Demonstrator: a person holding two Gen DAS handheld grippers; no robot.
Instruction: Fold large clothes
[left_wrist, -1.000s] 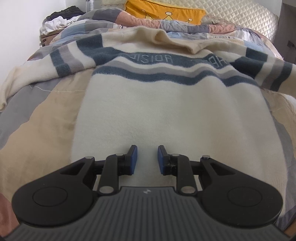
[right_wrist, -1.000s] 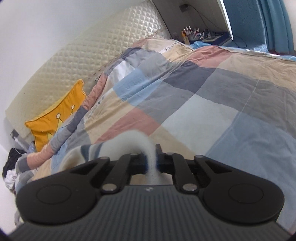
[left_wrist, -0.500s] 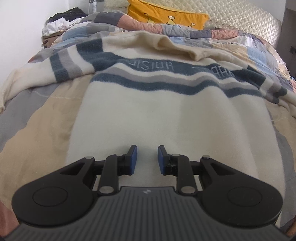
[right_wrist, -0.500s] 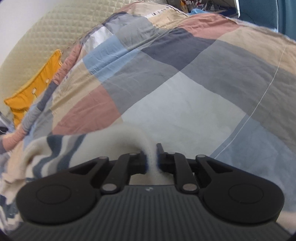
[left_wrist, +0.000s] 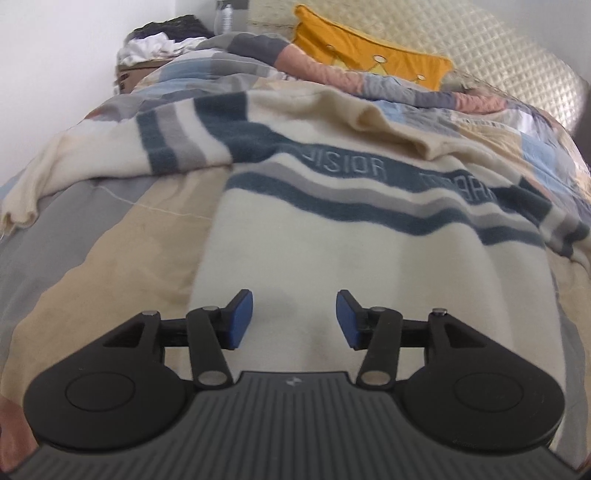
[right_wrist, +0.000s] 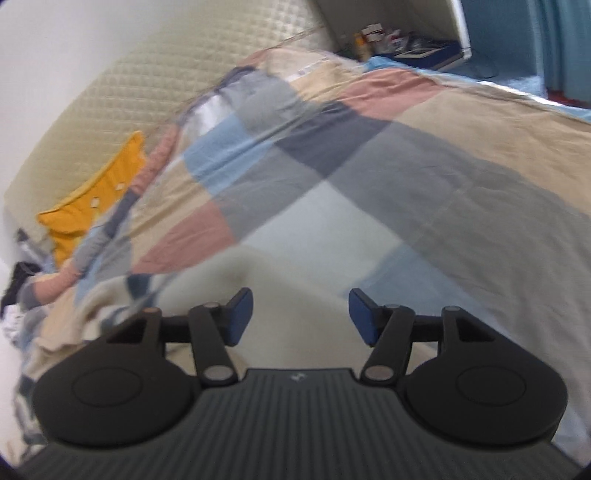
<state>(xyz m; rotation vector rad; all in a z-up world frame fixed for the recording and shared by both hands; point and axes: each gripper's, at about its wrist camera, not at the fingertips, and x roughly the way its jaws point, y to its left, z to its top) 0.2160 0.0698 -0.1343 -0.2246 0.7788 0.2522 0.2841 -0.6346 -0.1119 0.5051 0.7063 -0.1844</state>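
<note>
Released since half a second ago: my right tool (right_wrist: 301, 314), then clamped on cream fleece, now stands apart and empty; my left tool (left_wrist: 294, 319) has spread wider, also empty. Striped sweater (left_wrist: 369, 229) lies flat on the bed (right_wrist: 424, 177), near hem beneath both tools. Judged: one placement finished. Right view blurred; far right sleeve cut off, lettering illegible.

A cream fleece sweater (left_wrist: 369, 266) is showing navy and grey chest stripes with pale lettering. The patchwork quilt (right_wrist: 369, 177) beneath is displaying beige, grey, blue and salmon blocks. A mustard-yellow cushion (left_wrist: 369, 59) is carrying small crown motifs.
</note>
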